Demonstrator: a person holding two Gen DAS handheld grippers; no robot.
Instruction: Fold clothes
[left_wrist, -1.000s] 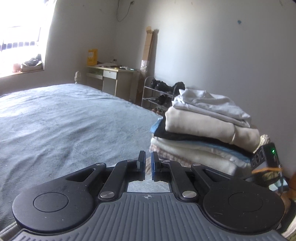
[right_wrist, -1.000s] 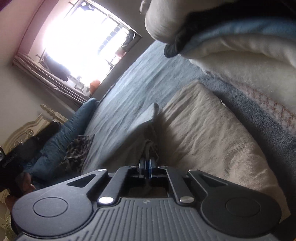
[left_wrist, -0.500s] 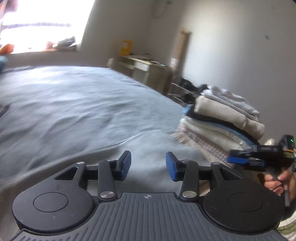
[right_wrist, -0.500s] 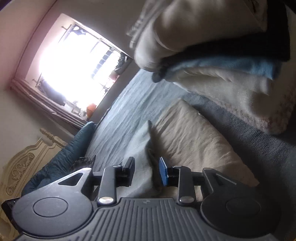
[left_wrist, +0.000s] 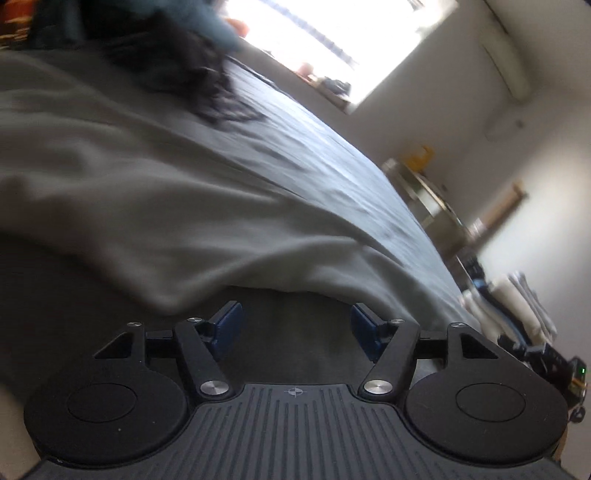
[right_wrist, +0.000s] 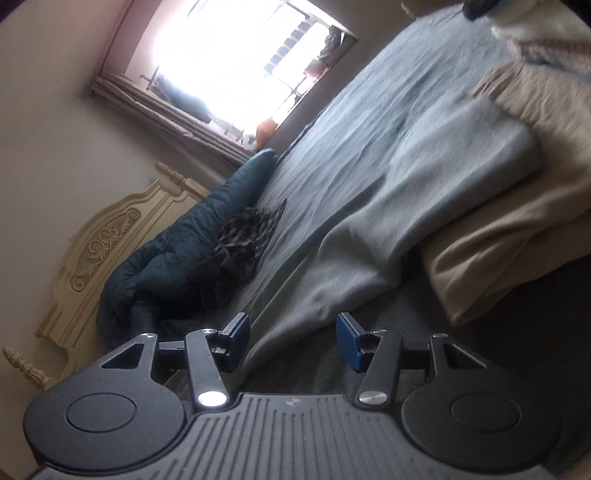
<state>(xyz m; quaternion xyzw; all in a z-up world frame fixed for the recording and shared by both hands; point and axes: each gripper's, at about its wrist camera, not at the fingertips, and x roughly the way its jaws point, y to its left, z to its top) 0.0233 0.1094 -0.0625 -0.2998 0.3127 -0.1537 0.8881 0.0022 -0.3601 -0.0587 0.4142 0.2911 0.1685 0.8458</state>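
So my left gripper (left_wrist: 295, 326) is low over the bed right now, jaws spreading apart with the blue pads (left_wrist: 227, 325) clear of everything, nothing pinched between them, just dark shadowy bedding showing in the gap. Right ahead of it there's a grey garment (left_wrist: 147, 206) lying rumpled across the bed, its near edge curling up just past the fingertips, close but not touching as far as I can see. The view is tilted and pretty smeared. Way off at the right edge I can make out the stack of folded clothes (left_wrist: 517, 299), whites and creams with a bit of blue, well away from the gripper, and the window (left_wrist: 332, 40) is blown out bright behind it all. My right gripper (right_wrist: 293, 338) is the same story, jaws opening and empty-handed. From the right wrist view the same grey garment (right_wrist: 417, 206) stretches from near the fingertips up toward the right, and its lower edge comes down close to the gap between the pads, though I can't say if it touches either one. Just beside it on the right is a beige folded piece (right_wrist: 517, 229), with the grey one lying partly over it. Farther up the blue-grey bedspread (right_wrist: 369, 110) there's a dark patterned heap (right_wrist: 243, 236) against a dark blue duvet (right_wrist: 177, 254), with the cream carved headboard (right_wrist: 107, 258) behind.
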